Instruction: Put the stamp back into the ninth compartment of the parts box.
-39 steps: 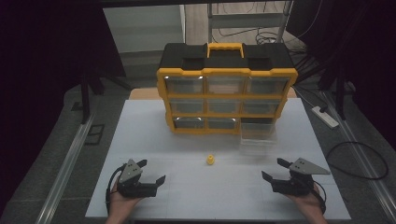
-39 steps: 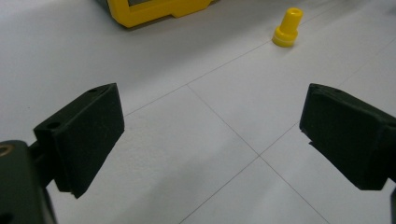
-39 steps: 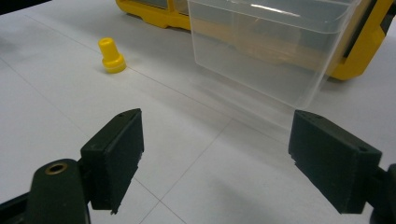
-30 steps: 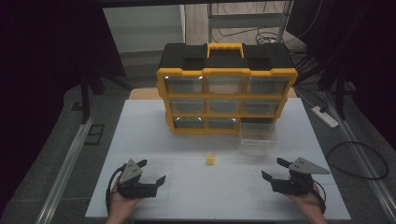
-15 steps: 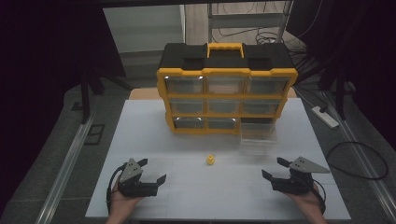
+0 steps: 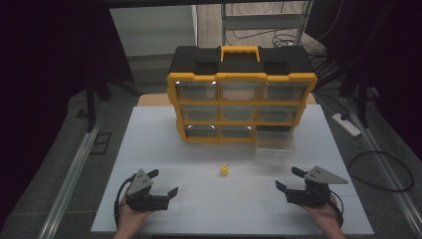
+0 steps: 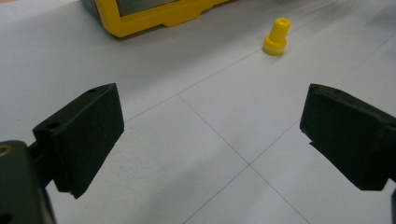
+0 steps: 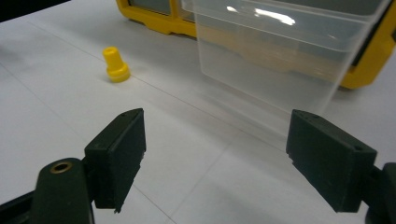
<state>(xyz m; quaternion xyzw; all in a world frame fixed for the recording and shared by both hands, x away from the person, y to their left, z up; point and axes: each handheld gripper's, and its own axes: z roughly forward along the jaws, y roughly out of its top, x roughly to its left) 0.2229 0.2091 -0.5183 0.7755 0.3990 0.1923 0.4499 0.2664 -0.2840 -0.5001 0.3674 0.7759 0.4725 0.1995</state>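
A small yellow peg stands upright on the white table, in front of a yellow and black drawer organizer. A clear plastic drawer sits pulled out at the organizer's bottom right. My left gripper rests open near the front left, nothing between its jaws; the yellow peg lies ahead and right of it. My right gripper is open at the front right, facing the clear drawer, with the yellow peg off to its left.
The organizer's yellow base runs along the far side. A power strip and cables lie on the floor to the right of the table. Metal rails flank the table on both sides.
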